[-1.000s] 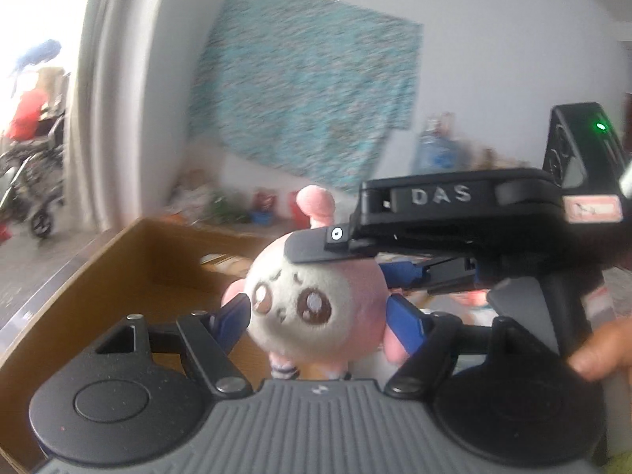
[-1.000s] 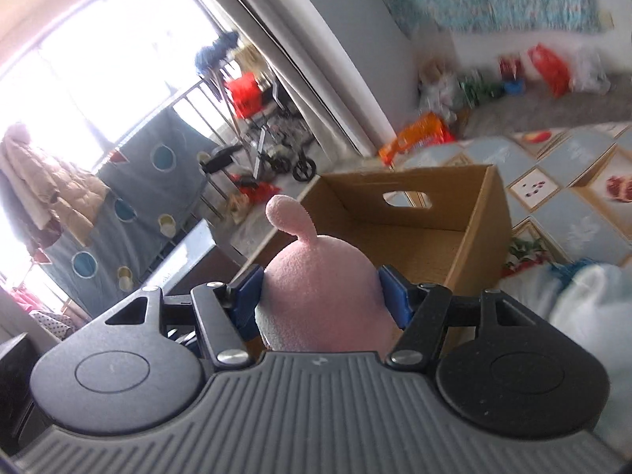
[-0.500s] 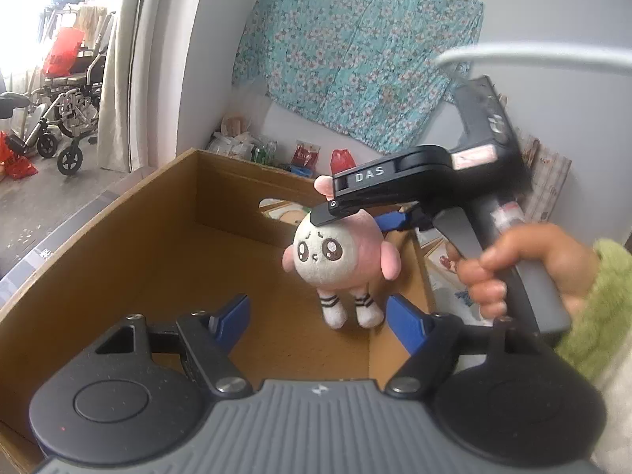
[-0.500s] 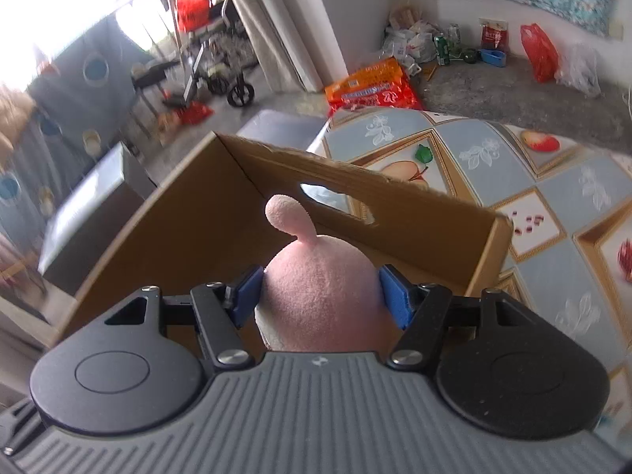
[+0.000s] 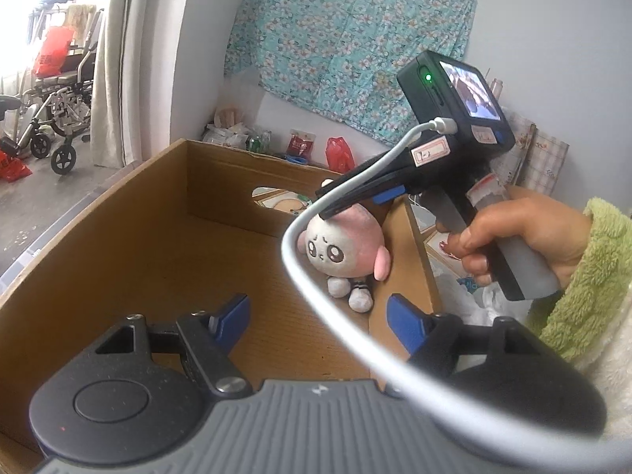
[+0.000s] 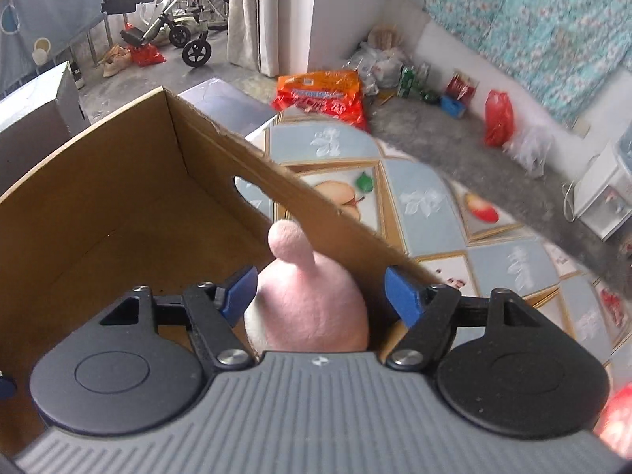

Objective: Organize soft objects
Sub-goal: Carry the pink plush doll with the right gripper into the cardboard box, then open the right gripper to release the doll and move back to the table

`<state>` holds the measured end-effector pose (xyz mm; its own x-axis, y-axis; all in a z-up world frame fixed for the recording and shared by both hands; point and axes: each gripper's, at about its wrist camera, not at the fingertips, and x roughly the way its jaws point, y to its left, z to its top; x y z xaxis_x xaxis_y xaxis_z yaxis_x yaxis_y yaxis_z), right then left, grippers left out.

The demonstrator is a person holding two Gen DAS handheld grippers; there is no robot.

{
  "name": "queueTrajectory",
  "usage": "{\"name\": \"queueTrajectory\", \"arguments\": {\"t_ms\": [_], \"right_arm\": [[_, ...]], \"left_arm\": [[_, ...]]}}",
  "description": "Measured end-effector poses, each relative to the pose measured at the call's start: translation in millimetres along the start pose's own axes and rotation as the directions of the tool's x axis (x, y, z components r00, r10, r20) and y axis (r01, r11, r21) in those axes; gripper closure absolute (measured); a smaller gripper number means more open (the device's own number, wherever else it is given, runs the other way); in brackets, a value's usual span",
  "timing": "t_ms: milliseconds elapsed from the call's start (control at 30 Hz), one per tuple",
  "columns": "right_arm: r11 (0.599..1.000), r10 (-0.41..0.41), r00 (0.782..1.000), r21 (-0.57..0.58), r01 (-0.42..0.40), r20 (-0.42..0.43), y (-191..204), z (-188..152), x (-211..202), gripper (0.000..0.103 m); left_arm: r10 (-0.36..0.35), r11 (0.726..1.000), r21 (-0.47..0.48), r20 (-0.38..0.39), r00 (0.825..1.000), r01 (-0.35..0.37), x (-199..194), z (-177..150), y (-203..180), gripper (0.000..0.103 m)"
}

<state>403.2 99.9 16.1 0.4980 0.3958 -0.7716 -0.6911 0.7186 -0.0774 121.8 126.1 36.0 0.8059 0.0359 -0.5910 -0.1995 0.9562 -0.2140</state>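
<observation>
1 plush point(image 5: 343, 251) sits inside 1 box point(image 5: 130, 233), at its right wall near the far corner. The right gripper point(image 6: 320, 288) straddles its pink head, jaws opening, pads clear of it. The left gripper point(image 5: 318, 314) hovers near, jaws wide, nothing between. 1 hand point(image 5: 521, 233) shows.

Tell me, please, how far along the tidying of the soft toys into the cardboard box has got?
Done: the pink plush toy sits inside the cardboard box, by its side wall. In hand: the right gripper is opening around the toy, with a gap showing beside its right pad. The left gripper hangs open and empty over the box. Left: drawing the right gripper clear; no other soft items are in view.
</observation>
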Motion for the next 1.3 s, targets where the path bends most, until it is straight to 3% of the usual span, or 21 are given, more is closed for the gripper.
{"name": "queueTrajectory", "arguments": {"t_ms": [200,267,400,567,733,933,1167,1300], "right_arm": [[0.999,-0.041,0.996,-0.012,0.042,0.074,0.3,-2.4,-22.6,0.034],[1.000,-0.020,0.994,0.017,0.018,0.104,-5.4,-4.0,-37.2,0.034],[0.987,0.081,0.979,0.121,-0.105,0.190,-24.8,-15.8,-82.1,0.033],[0.942,0.161,0.948,0.243,-0.230,0.274,-58.1,-64.6,-153.0,0.032],[0.915,0.127,0.941,0.328,-0.233,0.315,-99.3,-130.0,-228.4,0.032],[0.893,0.000,0.949,0.428,-0.141,0.314,-140.1,-220.6,-296.4,0.031],[0.811,-0.080,0.955,0.575,-0.104,0.286,-176.4,-326.8,-333.2,0.031],[0.757,-0.074,0.959,0.642,-0.124,0.273,-188.0,-364.0,-325.8,0.031]], "left_arm": [[-0.010,1.000,0.017,-0.002,1.000,0.010,-2.9,-2.9,-2.8,0.026],[-0.014,1.000,0.020,-0.001,1.000,0.014,-5.5,-4.1,-3.5,0.026],[-0.045,0.999,0.031,0.016,0.999,0.044,-17.4,-7.4,-10.1,0.021],[-0.108,0.990,0.099,0.055,0.993,0.102,-40.3,-13.6,-31.7,0.014],[-0.196,0.971,0.150,0.062,0.979,0.185,-56.4,-23.2,-57.8,0.005],[-0.329,0.927,0.204,0.039,0.944,0.314,-63.1,-39.0,-103.9,0.000],[-0.498,0.822,0.324,0.012,0.867,0.468,-61.0,-65.0,-161.8,0.001],[-0.512,0.792,0.375,-0.023,0.859,0.482,-50.7,-77.1,-192.2,0.001]]}}
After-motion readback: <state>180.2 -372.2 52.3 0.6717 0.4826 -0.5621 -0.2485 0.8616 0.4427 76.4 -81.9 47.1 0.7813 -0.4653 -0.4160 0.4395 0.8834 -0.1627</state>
